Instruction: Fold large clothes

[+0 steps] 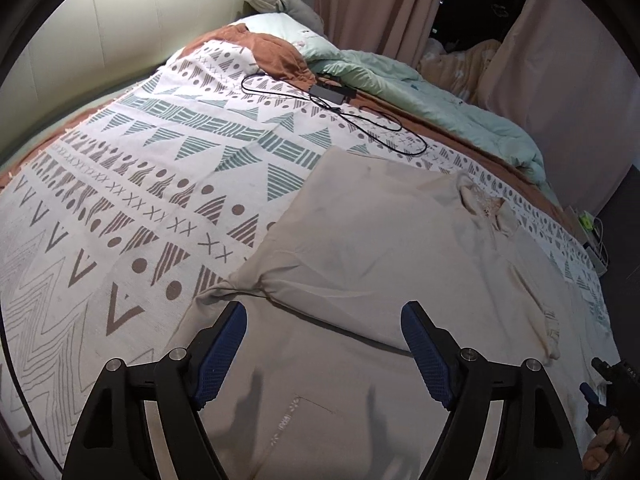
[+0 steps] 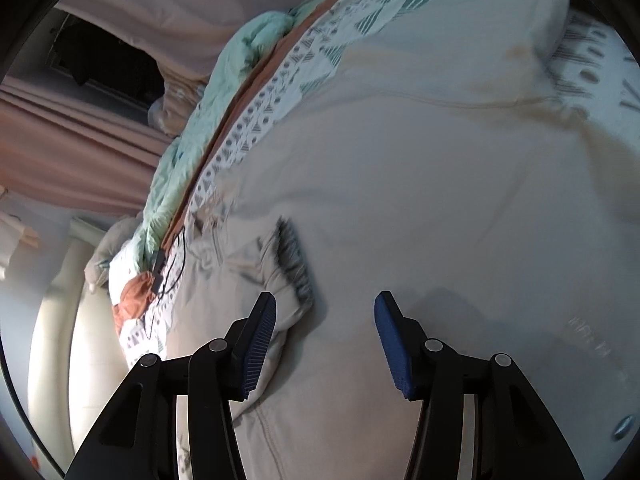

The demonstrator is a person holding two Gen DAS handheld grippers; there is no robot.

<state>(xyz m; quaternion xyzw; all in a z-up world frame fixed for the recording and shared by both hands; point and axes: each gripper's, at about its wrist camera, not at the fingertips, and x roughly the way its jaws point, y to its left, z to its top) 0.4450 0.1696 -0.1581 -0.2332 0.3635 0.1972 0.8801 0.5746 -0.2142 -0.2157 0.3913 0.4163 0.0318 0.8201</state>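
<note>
A large beige sweatshirt (image 1: 380, 248) lies on the patterned bedspread (image 1: 140, 200), one side folded over the body, its collar (image 1: 484, 204) toward the right. My left gripper (image 1: 324, 312) hovers open just above the garment's lower part, nothing between its blue pads. In the right wrist view the same beige sweatshirt (image 2: 420, 168) fills the frame, with a ribbed cuff (image 2: 294, 264) lying just ahead. My right gripper (image 2: 326, 304) is open above the cloth, empty. The right gripper's body (image 1: 612, 388) and a hand show at the lower right edge of the left wrist view.
A black charger with its cable (image 1: 332, 94) lies on the bedspread beyond the sweatshirt. A mint duvet (image 1: 420, 92) and a rust-coloured cloth (image 1: 276, 56) sit along the far side. Pink curtains (image 1: 360, 4) hang behind, and a padded headboard (image 1: 100, 32) stands at the left.
</note>
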